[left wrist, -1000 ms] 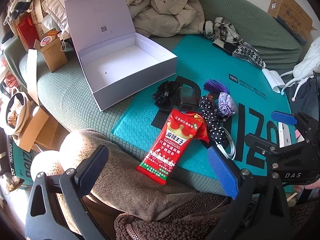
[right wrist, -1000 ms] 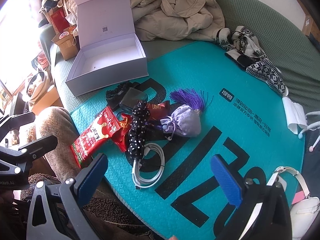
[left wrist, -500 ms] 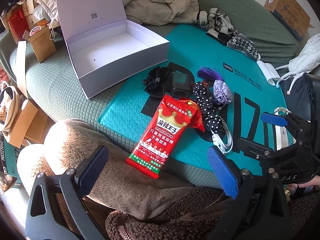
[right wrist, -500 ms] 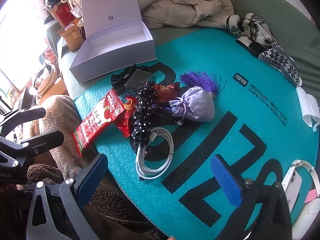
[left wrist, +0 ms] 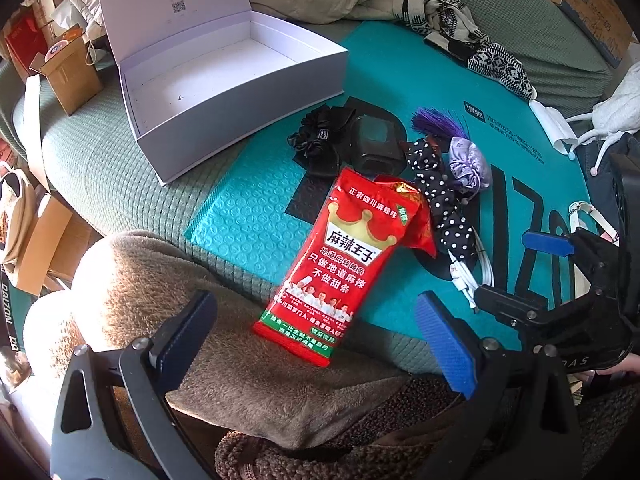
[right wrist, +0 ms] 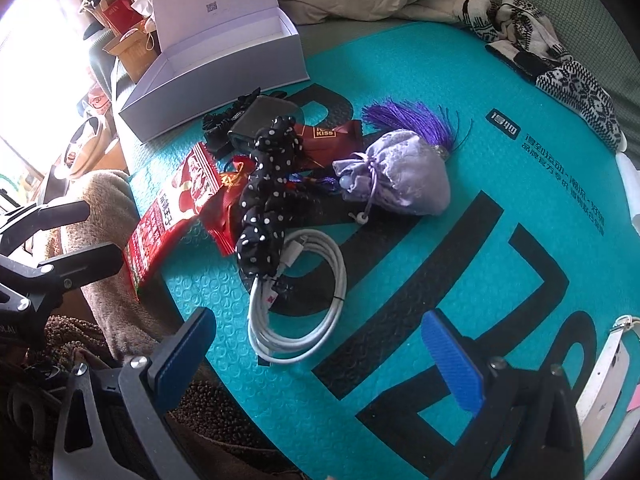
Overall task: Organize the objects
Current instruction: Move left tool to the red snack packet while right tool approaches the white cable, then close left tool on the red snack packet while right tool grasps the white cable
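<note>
Both jaws wide, nothing between them. My left gripper hangs low over the red snack packet; my right gripper sits over the coiled white cable.

Clutter is bunched on the teal mat: black scrunchie, dark case, polka-dot scrunchie, brown candy wrapper, lilac pouch with its purple tassel. White box stands empty, lid up, just beyond the pile at the mat's far left corner. Nothing packed yet, by my reading.

Risks as I judge them:
- Packet's near end overhangs the mat edge onto the brown fleece. A nudge rather than a clean pinch could send it sliding off toward me.
- A second red wrapper lies tucked against the packet; a sloppy bite could take both.
- Cable runs under the polka-dot scrunchie. Lifting one may drag the other, or the coil may spring loose.
- Pouch cord and bead trail out; could snag.
- Grippers sit near each other; crossing paths to the box risks a knock.
</note>
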`<state>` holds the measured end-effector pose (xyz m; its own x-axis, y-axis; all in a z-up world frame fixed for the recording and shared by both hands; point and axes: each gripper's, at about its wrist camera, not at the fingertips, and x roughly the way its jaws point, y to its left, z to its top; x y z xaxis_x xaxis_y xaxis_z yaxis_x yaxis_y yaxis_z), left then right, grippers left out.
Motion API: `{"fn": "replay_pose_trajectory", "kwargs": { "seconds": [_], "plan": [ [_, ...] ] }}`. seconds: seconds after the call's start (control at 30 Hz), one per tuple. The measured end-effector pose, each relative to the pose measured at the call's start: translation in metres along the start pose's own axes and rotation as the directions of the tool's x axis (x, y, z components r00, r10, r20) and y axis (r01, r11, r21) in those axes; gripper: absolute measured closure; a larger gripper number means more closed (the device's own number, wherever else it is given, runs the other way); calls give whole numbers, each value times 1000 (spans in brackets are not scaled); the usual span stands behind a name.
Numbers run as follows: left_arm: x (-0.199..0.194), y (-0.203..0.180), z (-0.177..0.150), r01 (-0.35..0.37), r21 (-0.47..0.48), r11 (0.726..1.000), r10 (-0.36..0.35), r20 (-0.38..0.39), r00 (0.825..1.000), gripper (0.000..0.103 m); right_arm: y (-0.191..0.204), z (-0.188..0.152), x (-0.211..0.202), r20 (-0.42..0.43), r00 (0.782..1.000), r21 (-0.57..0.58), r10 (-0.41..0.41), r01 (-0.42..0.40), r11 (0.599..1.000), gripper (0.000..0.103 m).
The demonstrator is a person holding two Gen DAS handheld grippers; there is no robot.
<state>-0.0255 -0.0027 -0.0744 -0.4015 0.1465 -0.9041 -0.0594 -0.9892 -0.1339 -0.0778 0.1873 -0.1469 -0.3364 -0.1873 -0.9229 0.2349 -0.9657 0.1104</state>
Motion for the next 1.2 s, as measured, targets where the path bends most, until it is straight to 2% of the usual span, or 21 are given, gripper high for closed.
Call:
{"fn": "replay_pose_trajectory", "kwargs": {
  "seconds": [0.17,0.27,0.47,0.93,1.1,1.17,1.2],
  "plan": [
    [16,2,4,18,-4,1000,-18,-24,1000,9,-3,1,11,-23,1000,4,0,0,1000,1],
    [22,0,7,50,15,999,-49,-28,998,9,-5,1,17,-34,999,0,-16,16,1000,1],
    [38,-3,12,54,29,998,-53,-52,997,9,-3,2,18,-28,999,-18,-37,36,999,1],
    [78,-18,19,20,91,996,-11,-95,995,14,3,3,25,-37,996,-76,-76,73,994,3],
    [84,-20,20,-7,116,993,16,-78,997,20,2,4,24,-27,997,-84,-75,73,994,10],
    [86,-23,20,-10,127,992,18,-64,998,25,3,5,21,-14,997,-93,-74,73,993,21],
    [87,-24,20,-10,129,992,17,-58,998,28,3,5,21,-9,997,-101,-72,71,992,23]
  ]
}}
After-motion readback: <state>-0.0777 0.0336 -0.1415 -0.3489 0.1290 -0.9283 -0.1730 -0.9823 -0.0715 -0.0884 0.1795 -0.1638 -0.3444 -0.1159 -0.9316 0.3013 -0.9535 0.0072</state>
